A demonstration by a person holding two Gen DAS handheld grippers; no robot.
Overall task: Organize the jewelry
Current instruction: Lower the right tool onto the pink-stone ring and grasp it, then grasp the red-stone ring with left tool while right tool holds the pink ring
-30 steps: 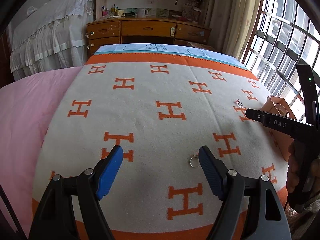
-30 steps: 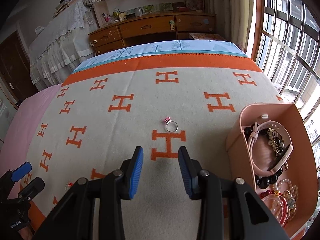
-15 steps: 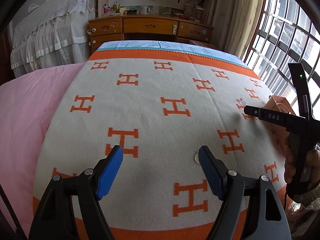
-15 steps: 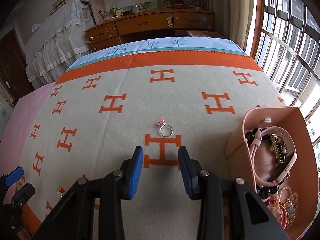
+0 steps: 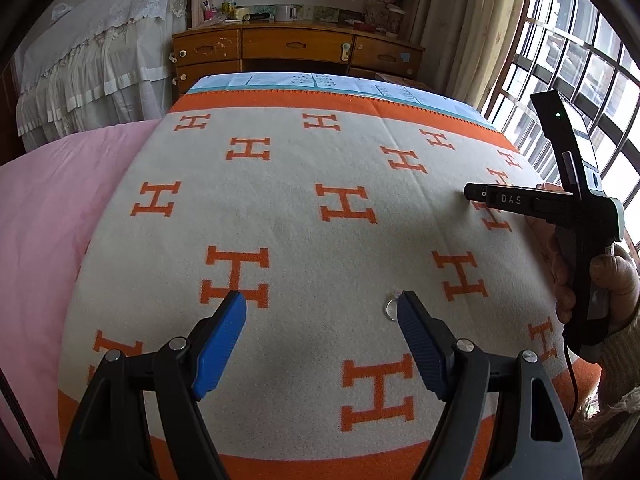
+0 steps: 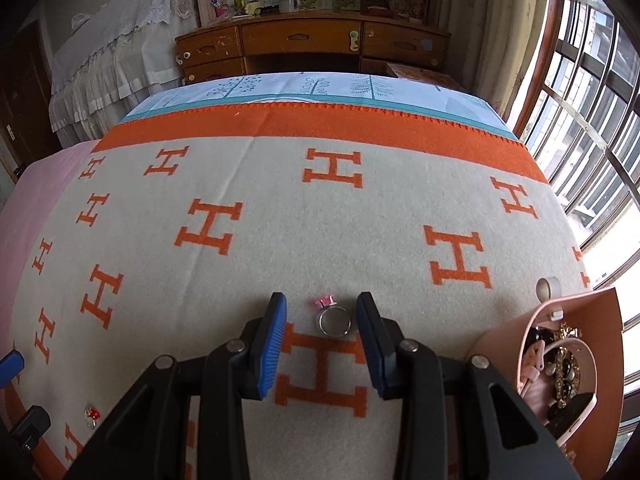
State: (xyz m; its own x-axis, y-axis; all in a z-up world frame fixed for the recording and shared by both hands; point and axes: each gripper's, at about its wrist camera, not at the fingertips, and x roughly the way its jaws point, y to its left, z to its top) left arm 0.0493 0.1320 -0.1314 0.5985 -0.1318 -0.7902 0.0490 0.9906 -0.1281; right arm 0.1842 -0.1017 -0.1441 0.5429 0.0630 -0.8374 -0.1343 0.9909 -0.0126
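The silver ring with the pink stone [image 6: 334, 317] lay well ahead of my right gripper [image 6: 322, 330] a second ago; now it sits on the cream blanket with orange H letters [image 6: 360, 220] between the part-open fingers, untouched, so I judge closing comes next. The pink jewelry box [image 6: 600, 320] waits near right with open blanket between, while my left gripper [image 5: 320, 332] hangs spread, pinching nothing, beside a second silver ring [image 5: 390, 307].

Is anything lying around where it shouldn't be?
Yes. Two rings lie loose on the blanket: a pink-stone ring and a red-stone ring. The other jewelry sits in the pink organizer box.
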